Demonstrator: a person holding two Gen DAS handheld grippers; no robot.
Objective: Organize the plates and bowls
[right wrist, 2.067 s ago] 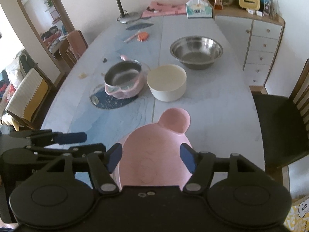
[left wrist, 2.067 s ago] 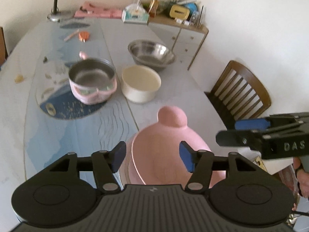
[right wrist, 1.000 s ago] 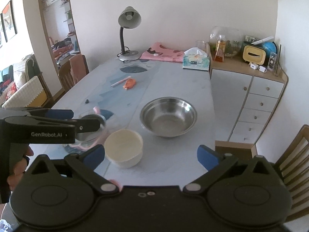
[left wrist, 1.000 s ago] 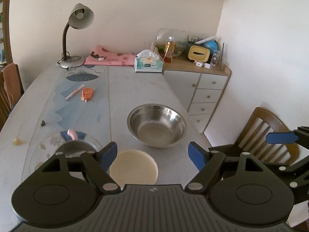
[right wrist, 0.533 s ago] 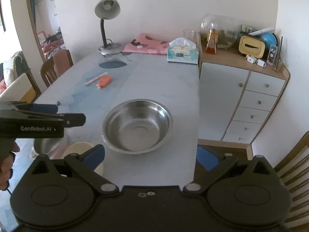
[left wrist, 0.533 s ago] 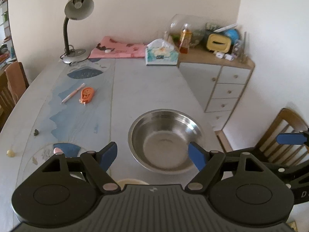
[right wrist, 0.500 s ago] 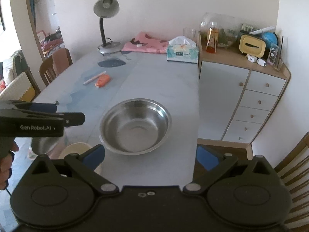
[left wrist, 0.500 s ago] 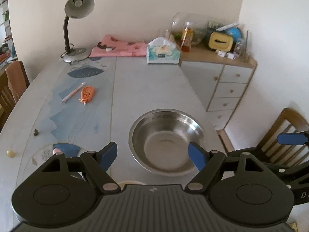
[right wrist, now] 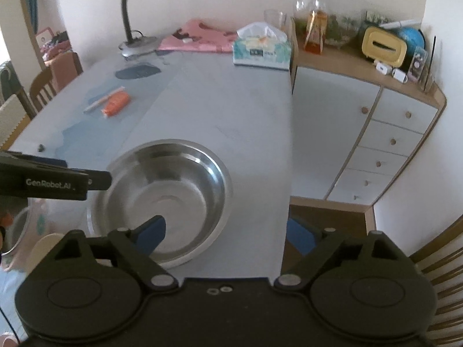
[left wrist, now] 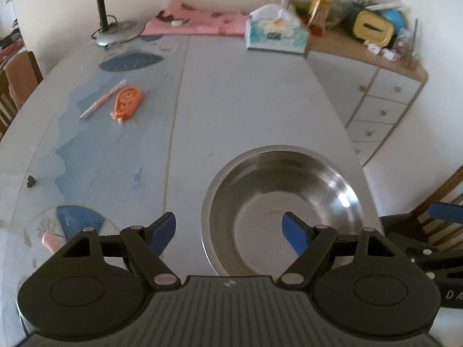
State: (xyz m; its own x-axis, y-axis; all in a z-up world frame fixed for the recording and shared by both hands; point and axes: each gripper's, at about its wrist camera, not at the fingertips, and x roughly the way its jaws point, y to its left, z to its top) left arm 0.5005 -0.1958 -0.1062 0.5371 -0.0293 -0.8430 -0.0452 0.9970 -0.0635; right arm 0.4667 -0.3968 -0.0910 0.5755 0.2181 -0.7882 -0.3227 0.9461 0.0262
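A large steel bowl stands on the grey-blue table, near its right edge; it also shows in the right wrist view. My left gripper is open and empty, its jaws straddling the bowl's near left rim from above. My right gripper is open and empty, one jaw over the bowl's near side and one past the table edge. A cream bowl and a pink pot peek in at the lower left of the right wrist view.
A pen and an orange tape dispenser lie at the left. A lamp base, pink cloth and tissue box stand at the far end. A white drawer cabinet and a wooden chair stand to the right.
Both grippers have moved forward and down toward the steel bowl, which now looms larger. The cream bowl and pink pot have slid out of the left wrist view.
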